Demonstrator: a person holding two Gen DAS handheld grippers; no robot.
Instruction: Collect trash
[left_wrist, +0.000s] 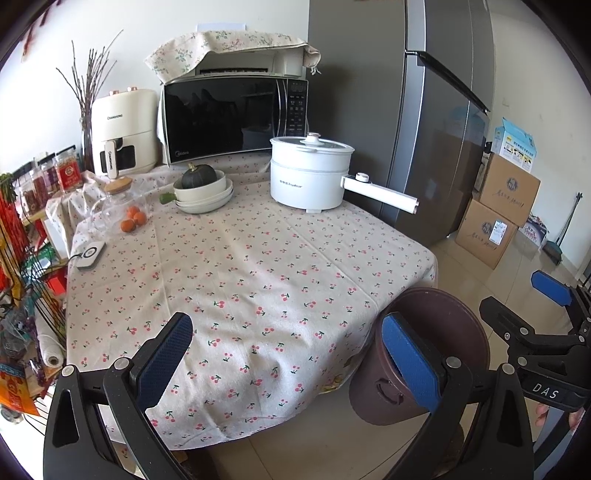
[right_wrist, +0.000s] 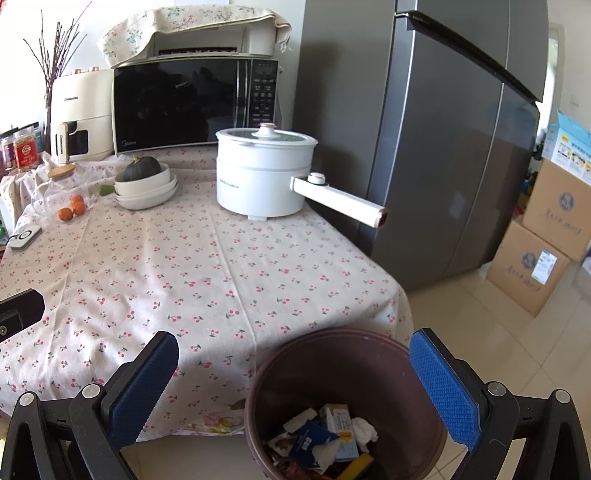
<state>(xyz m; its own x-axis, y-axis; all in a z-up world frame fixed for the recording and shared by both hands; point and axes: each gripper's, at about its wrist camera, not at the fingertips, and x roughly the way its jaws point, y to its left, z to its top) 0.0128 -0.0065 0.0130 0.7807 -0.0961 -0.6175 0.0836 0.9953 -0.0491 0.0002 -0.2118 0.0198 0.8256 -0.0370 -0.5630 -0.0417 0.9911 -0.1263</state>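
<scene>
A dark brown trash bin (right_wrist: 347, 373) stands on the floor at the table's near right corner. It holds several pieces of trash (right_wrist: 325, 439): crumpled paper, small cartons and a blue wrapper. My right gripper (right_wrist: 295, 387) hovers open above the bin's mouth, with nothing between its blue pads. In the left wrist view the same bin (left_wrist: 436, 332) shows behind my right-hand finger. My left gripper (left_wrist: 291, 362) is open over the table's near edge, holding nothing. The other gripper (left_wrist: 546, 325) shows at the far right.
The table (left_wrist: 258, 280) wears a cherry-print cloth. At its back stand a white electric pot (left_wrist: 310, 173), stacked bowls with a squash (left_wrist: 203, 188), oranges (left_wrist: 133, 219), a microwave (left_wrist: 236, 118) and an air fryer (left_wrist: 122, 133). A grey fridge (right_wrist: 424, 129) and cardboard boxes (right_wrist: 543, 251) stand to the right.
</scene>
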